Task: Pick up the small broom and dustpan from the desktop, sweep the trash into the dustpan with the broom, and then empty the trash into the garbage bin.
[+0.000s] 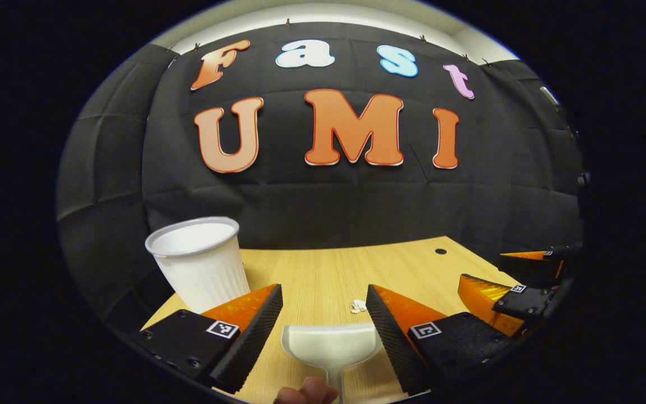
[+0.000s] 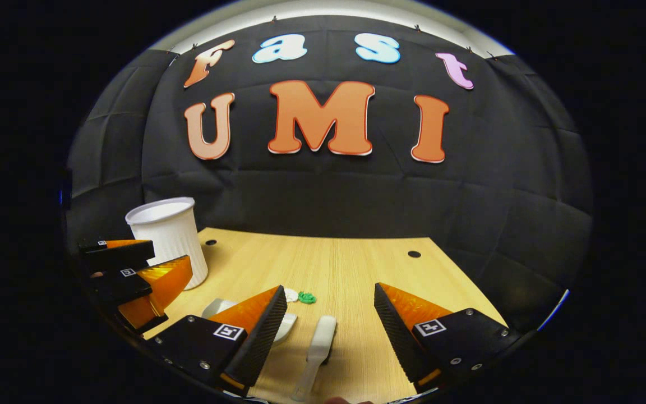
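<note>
A small white dustpan [image 1: 331, 347] lies on the wooden table, its handle pointing toward me, between the spread fingers of my left gripper [image 1: 323, 289], which is open and not touching it. A few white trash bits [image 1: 358, 306] lie just beyond the pan. In the right gripper view a small white broom [image 2: 318, 345] lies flat on the table between the fingers of my open right gripper [image 2: 331, 289]. Part of the dustpan [image 2: 288, 325] peeks out behind its left finger. White and green trash bits [image 2: 303, 296] sit just ahead.
A white ribbed cup [image 1: 199, 264], also in the right gripper view [image 2: 169, 235], stands upright at the table's left rear. My right gripper [image 1: 483, 268] hovers at the right. A person's fingertip [image 1: 307, 393] shows at the bottom edge. The table [image 2: 356, 264] has small dark holes.
</note>
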{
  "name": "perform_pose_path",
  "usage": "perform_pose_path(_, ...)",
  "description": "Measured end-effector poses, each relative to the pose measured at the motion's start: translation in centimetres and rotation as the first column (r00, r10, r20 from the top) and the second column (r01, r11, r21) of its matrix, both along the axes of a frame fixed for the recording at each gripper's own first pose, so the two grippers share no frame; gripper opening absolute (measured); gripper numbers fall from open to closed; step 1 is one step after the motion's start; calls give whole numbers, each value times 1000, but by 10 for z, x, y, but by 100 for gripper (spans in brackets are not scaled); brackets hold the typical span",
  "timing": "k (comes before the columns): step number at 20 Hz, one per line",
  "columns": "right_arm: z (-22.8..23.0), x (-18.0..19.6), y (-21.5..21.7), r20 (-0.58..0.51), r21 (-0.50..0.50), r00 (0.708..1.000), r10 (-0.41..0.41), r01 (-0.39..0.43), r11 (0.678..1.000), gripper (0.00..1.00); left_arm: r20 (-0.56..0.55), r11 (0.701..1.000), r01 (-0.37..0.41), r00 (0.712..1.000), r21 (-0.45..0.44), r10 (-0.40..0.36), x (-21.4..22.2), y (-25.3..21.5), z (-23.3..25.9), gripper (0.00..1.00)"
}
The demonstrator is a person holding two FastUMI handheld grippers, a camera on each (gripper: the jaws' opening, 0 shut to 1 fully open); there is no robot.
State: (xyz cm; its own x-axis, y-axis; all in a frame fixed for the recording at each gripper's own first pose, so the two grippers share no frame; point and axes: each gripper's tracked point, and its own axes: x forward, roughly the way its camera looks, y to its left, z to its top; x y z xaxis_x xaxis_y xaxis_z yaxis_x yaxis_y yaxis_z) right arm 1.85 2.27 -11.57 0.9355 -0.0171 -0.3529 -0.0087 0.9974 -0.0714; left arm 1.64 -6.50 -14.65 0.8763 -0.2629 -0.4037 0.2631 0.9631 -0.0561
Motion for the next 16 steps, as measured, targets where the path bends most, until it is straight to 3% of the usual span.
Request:
perform_pose_path(4, -57, -13, 12, -186, -1, 982, -4, 4, 1000, 94, -184, 999, 33, 982, 12, -30, -12, 0, -53, 95)
perform_pose_path(7, -102, -33, 11, -345, -6, 938, -27, 26, 1000, 95, -343, 999, 42, 939, 15, -34, -31, 7, -102, 95)
perform_pose_path(12, -162, -55, 11, -523, -10, 848, -84, 92, 996, 95, -597, 996, 87, 800, 11, -63, -70, 12, -170, 98)
perform_pose_path(16, -175, -76, 4, -651, 35, 757, -57, 105, 994, 95, -731, 993, 116, 678, 1, -78, -81, 6, -198, 98)
